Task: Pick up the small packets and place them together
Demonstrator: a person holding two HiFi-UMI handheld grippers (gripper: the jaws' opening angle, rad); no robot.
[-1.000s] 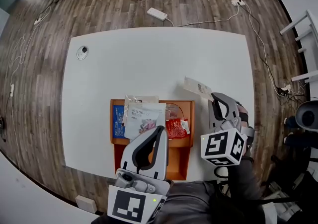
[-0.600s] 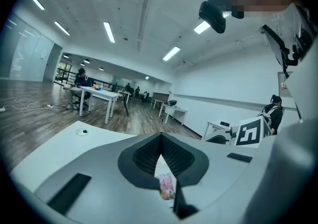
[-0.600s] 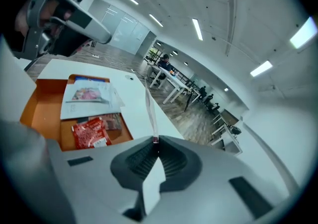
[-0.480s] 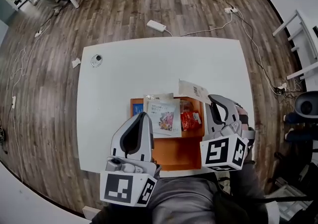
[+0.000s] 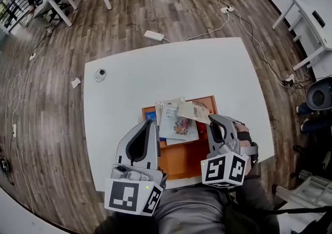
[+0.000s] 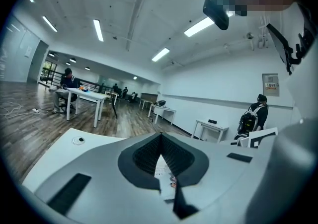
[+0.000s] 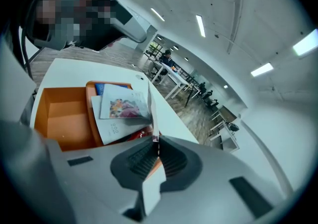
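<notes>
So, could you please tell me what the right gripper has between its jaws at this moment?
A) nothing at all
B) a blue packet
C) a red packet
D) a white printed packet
D: the right gripper has its jaws pinched shut on one edge of the white printed packet, which it holds above the orange tray.

Head view: steeply down on the desk (image 5: pixel 155 67) from above its 6 o'clock edge. Left gripper view: almost level, across the room. Right gripper view: tilted down, close over the orange tray (image 7: pixel 59 113) and packets (image 7: pixel 121 106), which the head view shares.
</notes>
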